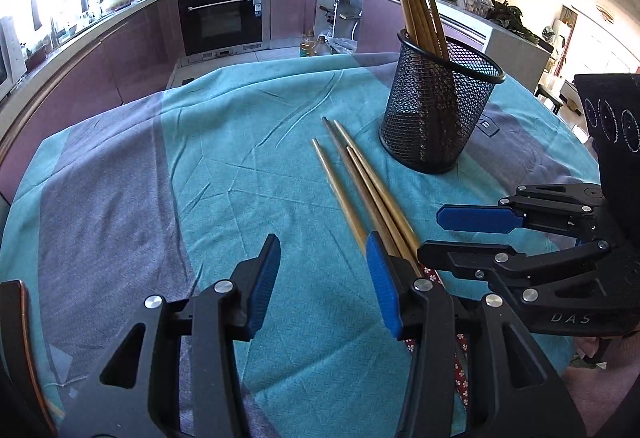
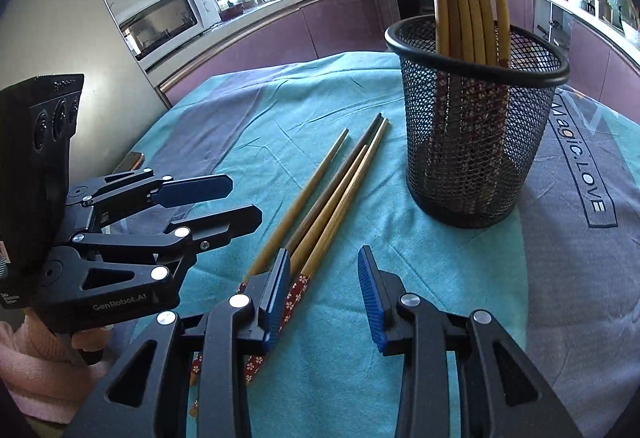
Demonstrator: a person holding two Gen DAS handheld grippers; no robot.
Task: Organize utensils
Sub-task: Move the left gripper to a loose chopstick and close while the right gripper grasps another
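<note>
1. A kitchen with purple cabinets and a built-in oven (image 1: 222, 18) lies behind a round tabletop (image 1: 120, 166) covered by a teal and grey cloth.
2. A black mesh cup (image 1: 438, 110) stands toward the far right of the tabletop and already holds several chopsticks, tips up.
3. Four loose chopsticks (image 1: 360, 182) lie together on the cloth just in front of the cup, near it but not touching it, tips toward the cup and patterned red handles toward the near edge.
4. The left gripper (image 1: 324, 278) stands open and empty above the cloth; its right finger sits over the bundle's handle end, with bare cloth between the fingers.
5. The right gripper (image 2: 324, 298) is also open and holds nothing; its left finger sits over the handles, and most of the bundle lies outside its gap.
6. The step in hand looks like picking up loose chopsticks for the cup.
7. To do it well, one gripper should shift sideways until the sticks lie between its fingers, then close across them near the handle end, where the pattern starts.
8. Taking one or two at a time should prevent scissoring or slipping.
9. Tilting the sticks upright before lowering should keep them clear of the cup's rim and the sticks already leaning inside.
</note>
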